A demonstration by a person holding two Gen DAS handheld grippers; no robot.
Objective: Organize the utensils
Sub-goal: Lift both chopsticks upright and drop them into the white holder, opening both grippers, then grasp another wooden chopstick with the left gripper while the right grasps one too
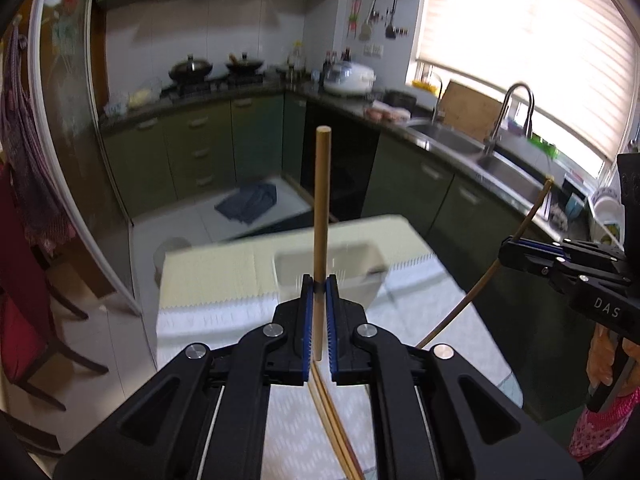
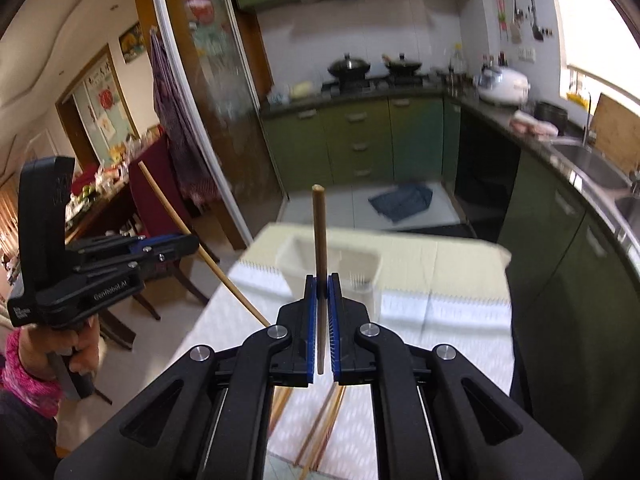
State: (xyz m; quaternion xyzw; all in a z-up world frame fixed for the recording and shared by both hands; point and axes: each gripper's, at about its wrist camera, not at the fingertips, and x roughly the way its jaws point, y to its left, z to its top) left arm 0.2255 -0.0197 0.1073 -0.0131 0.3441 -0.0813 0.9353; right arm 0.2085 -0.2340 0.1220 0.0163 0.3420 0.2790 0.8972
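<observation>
Left gripper clamped on one chopstick; right gripper likewise; holder at twelve o'clock, probably the destination.

Motion blurs the white holder; loose chopsticks leave frame.

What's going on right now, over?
Left gripper shut on one chopstick. Right gripper shut on another chopstick. White holder ahead, nothing blocking.
</observation>
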